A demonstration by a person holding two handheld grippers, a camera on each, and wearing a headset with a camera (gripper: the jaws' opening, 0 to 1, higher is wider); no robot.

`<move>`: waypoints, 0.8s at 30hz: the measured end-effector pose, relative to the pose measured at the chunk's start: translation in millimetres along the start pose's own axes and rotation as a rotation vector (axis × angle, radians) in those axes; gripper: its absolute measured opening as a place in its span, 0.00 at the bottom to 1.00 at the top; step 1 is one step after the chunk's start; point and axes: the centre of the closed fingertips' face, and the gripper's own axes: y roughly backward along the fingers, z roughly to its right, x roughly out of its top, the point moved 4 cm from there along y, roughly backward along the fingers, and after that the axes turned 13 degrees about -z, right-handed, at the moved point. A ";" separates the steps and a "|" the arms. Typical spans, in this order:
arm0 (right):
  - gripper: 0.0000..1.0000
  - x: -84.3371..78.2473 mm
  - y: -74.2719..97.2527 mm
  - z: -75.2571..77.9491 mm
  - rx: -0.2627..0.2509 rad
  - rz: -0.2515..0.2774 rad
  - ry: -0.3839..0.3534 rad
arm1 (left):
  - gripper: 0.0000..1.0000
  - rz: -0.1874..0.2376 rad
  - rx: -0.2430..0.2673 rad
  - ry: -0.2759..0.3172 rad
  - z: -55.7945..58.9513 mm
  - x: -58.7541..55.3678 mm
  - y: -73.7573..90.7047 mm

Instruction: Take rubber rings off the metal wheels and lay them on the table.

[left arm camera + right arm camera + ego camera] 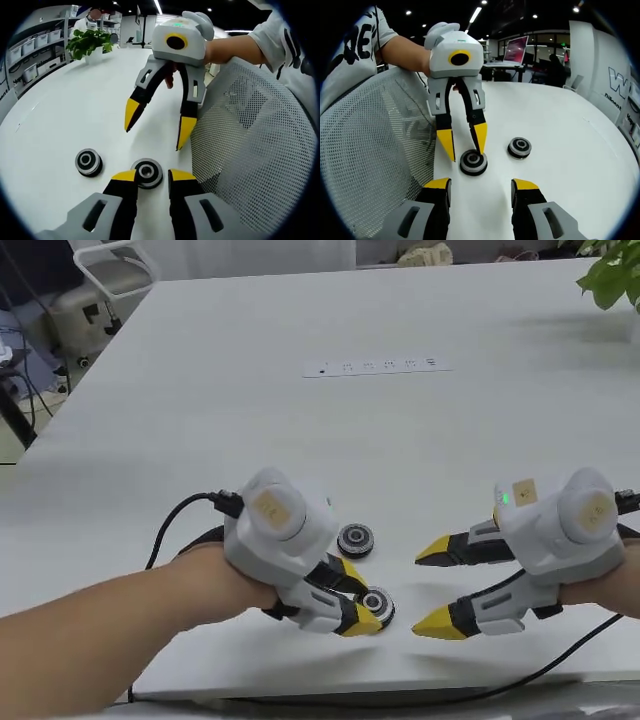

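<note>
Fingers (125,176) of left gripper (152,176) flank nearer wheel (147,170), perhaps touching.

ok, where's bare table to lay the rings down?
The table is wide and bare between the power strip and the far wheel. It is crowded at the front edge: the near wheel sits at the left gripper, with the right gripper close beside.

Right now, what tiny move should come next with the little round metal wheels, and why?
Probably close the left gripper on the nearer round metal wheel with its black rubber ring: its yellow-tipped jaws stand open around it, and the open right gripper hovers close by, free to peel.
</note>
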 end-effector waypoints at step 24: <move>0.44 3.0 -2.0 0.9 0.008 -0.009 0.008 | 0.08 0.009 0.101 -0.077 -4.1 -1.0 -1.7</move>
